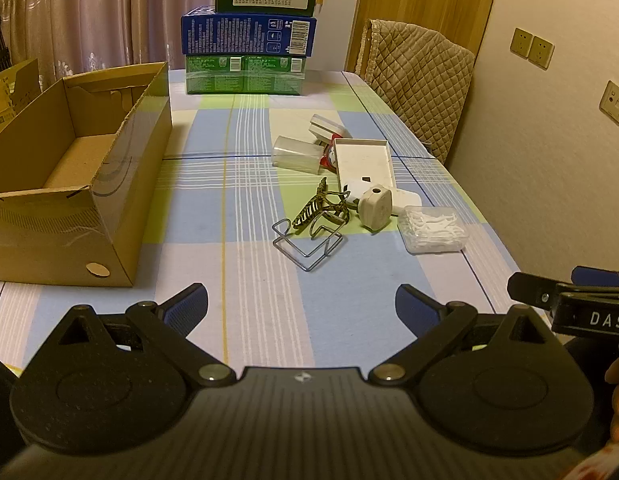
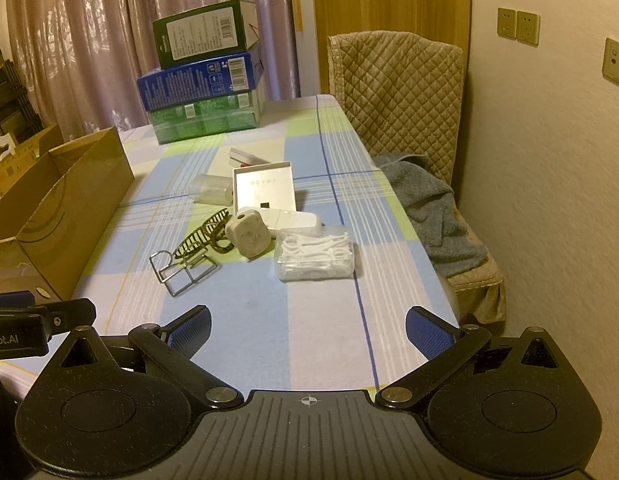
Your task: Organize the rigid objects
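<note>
Near tablecloth free; cardboard box blocks left, clutter ahead.

The counter wears a plaid cloth of blue, pale green and lilac with white stripes. The carton is plain brown. Stacked boxes run dark green, blue, bright green. The floss case is clear with white picks. The clip is olive, the chair cover quilted tan, the towel grey-blue.
</note>
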Tool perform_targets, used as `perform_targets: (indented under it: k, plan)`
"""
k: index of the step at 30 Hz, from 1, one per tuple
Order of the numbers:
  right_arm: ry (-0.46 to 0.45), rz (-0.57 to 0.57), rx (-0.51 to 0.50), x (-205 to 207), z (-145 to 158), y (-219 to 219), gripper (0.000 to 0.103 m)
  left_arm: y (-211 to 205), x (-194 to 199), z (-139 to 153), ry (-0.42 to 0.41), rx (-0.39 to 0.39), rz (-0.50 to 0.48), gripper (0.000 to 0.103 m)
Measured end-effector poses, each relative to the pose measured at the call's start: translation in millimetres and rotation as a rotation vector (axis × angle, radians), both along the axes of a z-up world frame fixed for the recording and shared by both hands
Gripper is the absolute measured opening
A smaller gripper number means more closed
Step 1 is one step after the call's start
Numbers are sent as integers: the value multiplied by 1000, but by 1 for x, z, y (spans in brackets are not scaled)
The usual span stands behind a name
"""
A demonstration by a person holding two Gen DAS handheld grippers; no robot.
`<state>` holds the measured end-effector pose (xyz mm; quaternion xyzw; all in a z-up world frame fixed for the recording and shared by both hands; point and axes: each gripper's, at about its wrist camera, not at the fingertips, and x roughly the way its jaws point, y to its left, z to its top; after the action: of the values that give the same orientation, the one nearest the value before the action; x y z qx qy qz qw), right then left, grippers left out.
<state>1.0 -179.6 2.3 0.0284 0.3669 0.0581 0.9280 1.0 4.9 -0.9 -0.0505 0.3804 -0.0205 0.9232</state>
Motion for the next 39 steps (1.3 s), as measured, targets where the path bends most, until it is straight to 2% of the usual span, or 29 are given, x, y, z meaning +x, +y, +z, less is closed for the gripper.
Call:
perform_targets:
  k: [25, 32, 39]
  plan:
    - [2, -3, -2, 1, 0, 2, 101, -1, 0, 1, 0, -13, -5, 98]
    - [26, -39, 57, 5, 2, -14, 101, 2, 17, 3, -32, 16, -67, 98]
    - [6, -44, 65, 24, 0, -8, 101, 17, 50, -16, -43, 54, -137, 98]
